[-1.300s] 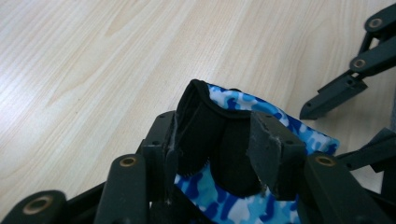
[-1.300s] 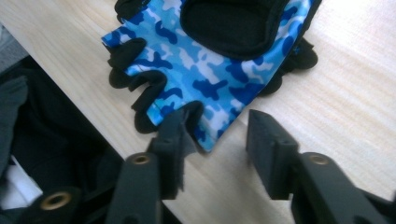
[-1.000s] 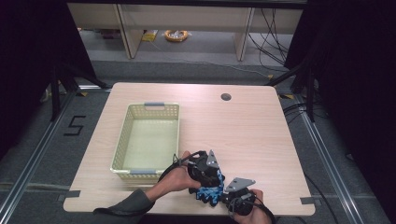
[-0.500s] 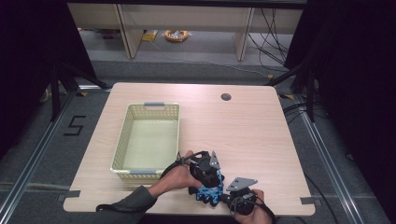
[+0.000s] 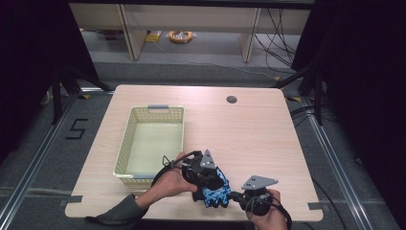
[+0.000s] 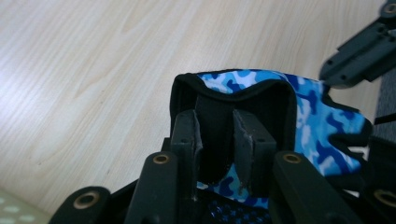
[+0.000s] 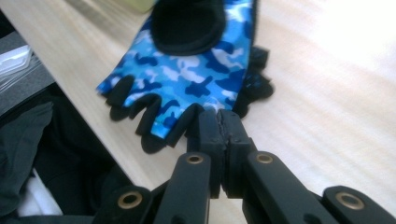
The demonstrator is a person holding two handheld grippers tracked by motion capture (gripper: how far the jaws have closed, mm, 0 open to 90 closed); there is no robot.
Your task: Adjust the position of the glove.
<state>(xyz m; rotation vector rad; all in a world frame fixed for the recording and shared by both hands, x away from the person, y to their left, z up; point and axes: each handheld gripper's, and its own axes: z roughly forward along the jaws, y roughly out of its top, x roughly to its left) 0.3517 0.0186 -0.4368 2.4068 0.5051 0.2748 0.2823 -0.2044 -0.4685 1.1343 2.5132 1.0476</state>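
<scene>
A blue camouflage fingerless glove (image 5: 214,195) with black trim hangs between my two grippers, just above the table's front edge. My left gripper (image 5: 207,184) holds the glove's black cuff. In the left gripper view the cuff fabric (image 6: 217,100) fills the gap between the pads of the left gripper (image 6: 217,135), whose jaws have just been closing on it. From the right, my right gripper (image 5: 233,195) pinches a finger stub. In the right gripper view the right gripper (image 7: 218,119) has its jaws pressed together on the edge of the glove (image 7: 196,70).
A pale yellow mesh basket (image 5: 125,143) stands on the table's left half, just left of my left hand. A round cable hole (image 5: 231,99) sits near the far edge. The wooden tabletop (image 5: 268,139) stretches bare to the right and back.
My left gripper's jaws have narrowed onto the glove's cuff. Both hands have risen a little, lifting the glove off the table.
</scene>
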